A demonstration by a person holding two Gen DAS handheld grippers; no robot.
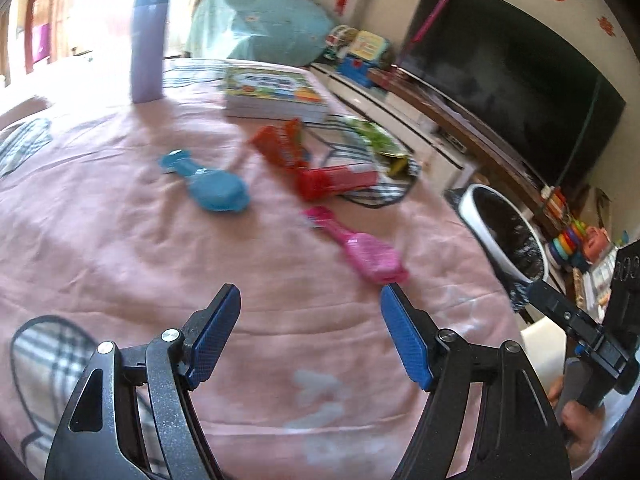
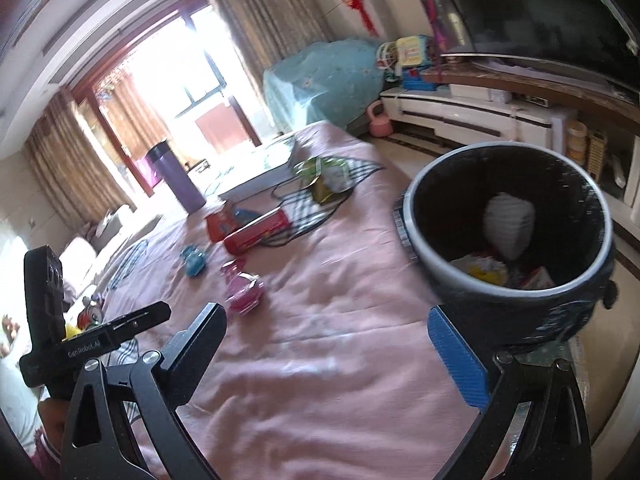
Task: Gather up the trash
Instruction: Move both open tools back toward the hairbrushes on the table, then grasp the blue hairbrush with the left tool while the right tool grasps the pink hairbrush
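1. Trash on a pink bedspread point(image 1: 120, 272): red wrapper point(image 1: 338, 182), orange wrapper point(image 1: 280, 146) and green snack bag point(image 1: 376, 142), grouped toward the far right edge of the spread.
2. Left gripper point(image 1: 310, 300) hovering over the near part of the spread, blue pads point(image 1: 214, 336) spread apart, nothing between them, no contact with the cloth.
3. Red wrapper well beyond the left gripper, up and slightly right of its open gap; orange wrapper just behind it, touching or overlapping, cannot tell which; green snack bag further right, near the spread's right edge, lying on a plaid patch.
4. Pink toy brush point(image 1: 360, 248) nearest the left gripper, just ahead of its right finger, apart from it; blue toy point(image 1: 212, 184) further out, left of the wrappers.
5. Stack of books point(image 1: 276, 92) and purple bottle point(image 1: 148, 44) standing upright toward the far edge.
6. Right gripper point(image 2: 326, 336) also spread wide, empty, over the spread's right edge.
7. Black bin point(image 2: 516, 304) just beyond the right gripper's blue pad, off the spread's right edge; touching or only close, cannot tell. Inside, white crumpled paper and some colourful scraps.
8. Same wrappers well ahead and to the left of the right gripper, near the middle of the spread.
9. Motion blur across both views.
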